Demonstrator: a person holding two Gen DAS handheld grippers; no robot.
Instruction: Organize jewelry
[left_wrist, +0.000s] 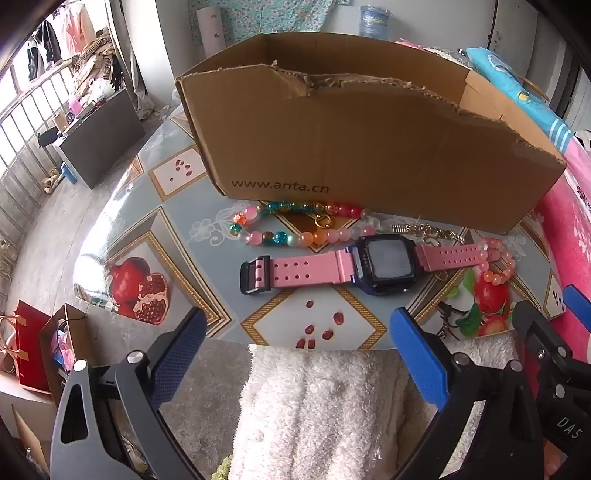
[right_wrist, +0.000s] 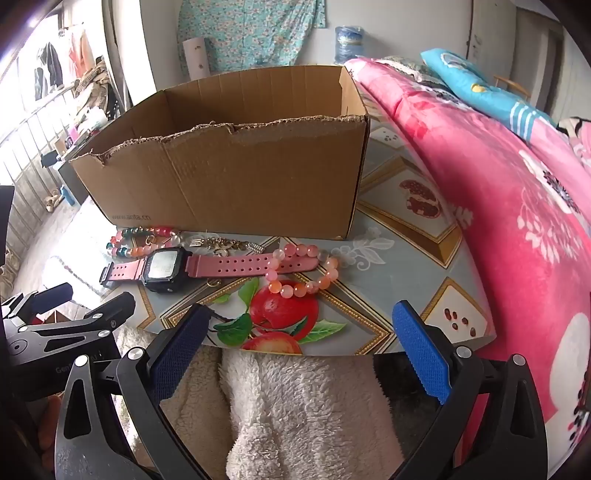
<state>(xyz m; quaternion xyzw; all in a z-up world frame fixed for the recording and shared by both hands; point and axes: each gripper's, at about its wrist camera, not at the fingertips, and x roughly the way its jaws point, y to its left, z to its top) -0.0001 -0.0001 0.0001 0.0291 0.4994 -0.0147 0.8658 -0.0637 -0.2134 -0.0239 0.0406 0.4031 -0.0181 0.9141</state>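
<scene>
The cardboard box (right_wrist: 229, 177) stands open-topped on the table (right_wrist: 399, 236); its inside looks bare. Watch (left_wrist: 384, 266) and bead bracelets (left_wrist: 295, 225) lie just before it. Both grippers (left_wrist: 295, 332) (right_wrist: 303, 332) gape wide, holding nothing.

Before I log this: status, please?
Left gripper, right gripper open, empty. Pink-strapped watch, bead bracelets on table. Brown cardboard box behind, unobstructed.
</scene>
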